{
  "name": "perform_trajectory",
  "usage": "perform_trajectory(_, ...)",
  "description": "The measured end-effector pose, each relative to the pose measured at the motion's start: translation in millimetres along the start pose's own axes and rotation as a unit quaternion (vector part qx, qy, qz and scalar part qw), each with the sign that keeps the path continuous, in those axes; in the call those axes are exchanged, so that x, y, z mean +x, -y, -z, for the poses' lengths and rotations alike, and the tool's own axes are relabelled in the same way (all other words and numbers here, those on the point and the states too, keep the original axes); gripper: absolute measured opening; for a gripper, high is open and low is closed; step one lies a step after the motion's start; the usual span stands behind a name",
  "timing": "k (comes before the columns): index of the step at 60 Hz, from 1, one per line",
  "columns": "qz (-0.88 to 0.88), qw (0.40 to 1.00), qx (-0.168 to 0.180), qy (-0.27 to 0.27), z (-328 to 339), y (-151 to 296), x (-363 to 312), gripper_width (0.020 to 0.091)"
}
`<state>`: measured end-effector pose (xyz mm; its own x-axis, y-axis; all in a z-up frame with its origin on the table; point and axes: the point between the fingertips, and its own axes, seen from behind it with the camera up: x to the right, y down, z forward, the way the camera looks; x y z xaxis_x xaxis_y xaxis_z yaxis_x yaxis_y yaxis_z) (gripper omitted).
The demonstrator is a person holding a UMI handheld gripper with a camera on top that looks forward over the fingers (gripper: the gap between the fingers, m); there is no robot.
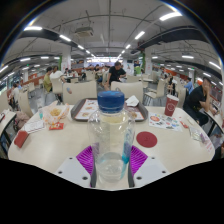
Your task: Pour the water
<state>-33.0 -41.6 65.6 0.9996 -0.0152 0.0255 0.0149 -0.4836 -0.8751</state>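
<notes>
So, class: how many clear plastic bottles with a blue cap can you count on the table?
1. The bottle stands upright between the fingers of the hand-held gripper, its purple pads against both sides. Others may be hidden among the clutter beyond.

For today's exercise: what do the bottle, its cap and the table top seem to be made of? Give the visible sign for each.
Bottle: clear plastic, probably; the table shows through its glossy, ribbed wall. It stands between the fingers of the claw.
Cap: opaque blue plastic, by its solid colour.
Table top: smooth pale laminate or similar; it is a plain, even surface, but the exact material cannot be told.
</notes>
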Motion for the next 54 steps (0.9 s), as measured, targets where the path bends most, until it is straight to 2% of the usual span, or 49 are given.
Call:
perform_trajectory(9, 0.053, 0.998, 0.016, -0.026, 10.1, 45.0, 19.2, 0.0421)
perform_trajectory(17, 0.17, 0.981, 0.026, -0.094, 9.5, 98.0, 70.7, 0.0421)
perform_trajectory(23, 0.29, 0.944, 0.024, -0.159, -4.0, 135.2, 109.2, 0.0421)
perform_trajectory(29, 0.42, 0.882, 0.014, -0.211, -20.8, 163.4, 140.1, 0.0422)
perform_trajectory(37, 0.572, 0.781, -0.005, -0.251, -48.7, 181.1, 158.3, 0.0421)
perform_trajectory(48, 0.736, 0.617, -0.011, -0.278, -72.2, 188.0, 149.1, 0.042)
perform_trajectory(54, 0.776, 0.567, -0.02, -0.275, -83.9, 182.2, 143.1, 0.042)
